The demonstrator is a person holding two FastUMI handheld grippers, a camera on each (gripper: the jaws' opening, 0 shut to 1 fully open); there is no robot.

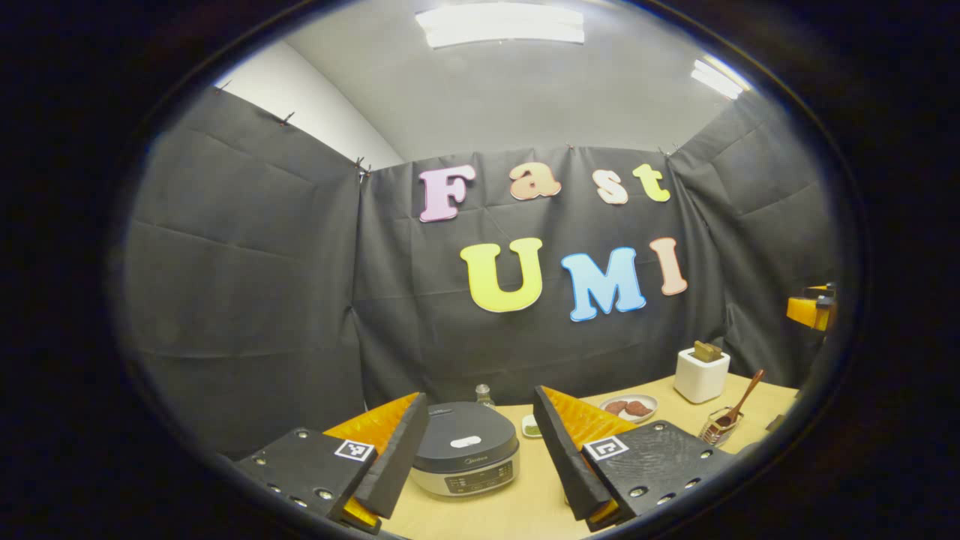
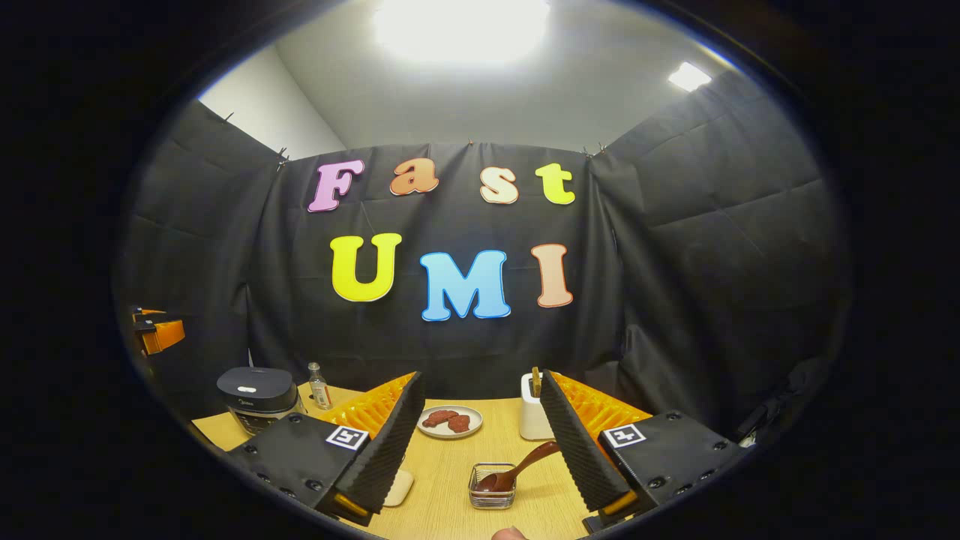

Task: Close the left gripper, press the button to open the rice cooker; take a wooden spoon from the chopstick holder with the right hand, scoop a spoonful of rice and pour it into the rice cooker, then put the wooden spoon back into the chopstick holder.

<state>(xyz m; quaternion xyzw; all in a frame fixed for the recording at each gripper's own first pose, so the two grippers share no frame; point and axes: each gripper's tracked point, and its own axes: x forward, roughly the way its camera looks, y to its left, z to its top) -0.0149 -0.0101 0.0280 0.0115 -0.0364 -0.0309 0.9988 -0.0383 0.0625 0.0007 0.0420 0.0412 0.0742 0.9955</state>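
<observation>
L gripper [image 1: 474, 457] first: jaws spread wide, nothing between them, and the rice cooker [image 1: 465, 448] sits framed right in the gap, lid down. Looks lined up on purpose, since the button [image 1: 465, 442] on the lid is the first target, but the task wants the fingers shut before the press, so I'd call that step not yet started.

R gripper [image 2: 480, 450]: also wide open, empty, hanging above the table [image 2: 442, 502]. Dead ahead and low between its fingers is a small wire-and-glass holder [image 2: 492, 486] with the wooden spoon [image 2: 517, 471] lying in it, bowl down inside, handle slanting up-right toward the R finger. Good angle for a grab on the handle, I reckon. Whether this is the chopstick holder or the white box [image 2: 534, 409] behind it w/ something wooden poking out the top, can't say for sure; the spoon is in the glass one.

Outward now. Plate [image 2: 449, 420] w/ two reddish-brown pieces sits mid-table, between cooker and white box. Small bottle [image 2: 319, 386] just beside the cooker. In the left gripper view a little green dish [image 1: 531, 427] lies near the cooker's right side. Rice supply: can't pick it out.

Obstacles? Bottle stands close to the cooker, possible snag when the lid pops. Plate lies on the likely spoon route to the cooker, so carry high.
</observation>
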